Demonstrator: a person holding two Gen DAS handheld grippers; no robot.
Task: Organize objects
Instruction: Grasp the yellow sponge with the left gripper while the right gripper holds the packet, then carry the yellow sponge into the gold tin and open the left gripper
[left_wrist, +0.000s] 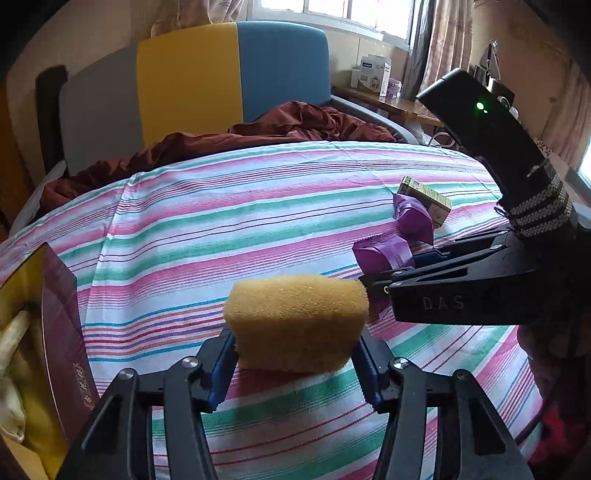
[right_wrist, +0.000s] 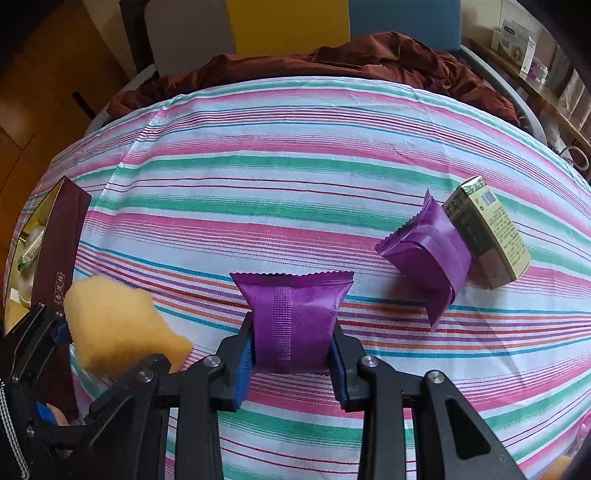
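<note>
- Yellow foam sits squeezed between the pads of the left gripper (left_wrist: 295, 354): the sponge (left_wrist: 295, 319) is pinched across its short side, its long axis running left to right across the jaws, and the foam dents where the pads bite.
- From the right wrist view the same sponge bulges out to the left of its tongs, low over the striped cloth (right_wrist: 295, 155); whether it touches the cloth cannot be told.
- Off to the near left stands the dark red box (left_wrist: 61, 332), open side up, with pale things already inside. The sponge lies just right of its wall, so the left hand is clearly the nearer one for a drop there, and that looks like the move coming.
- The right gripper (right_wrist: 295, 354) is clenched on a purple packet (right_wrist: 295, 317), a crimped foil pillow with a ribbed seam down its middle, held with its long axis pointing away from the tongs.
- A second purple packet (right_wrist: 424, 254) lies to the far right on the cloth, tilted and leaning against a small green-and-cream carton (right_wrist: 487, 232); both wait untouched.
- The sponge looks soft and coarse-pored, light, likely to spring back once let go.
</note>
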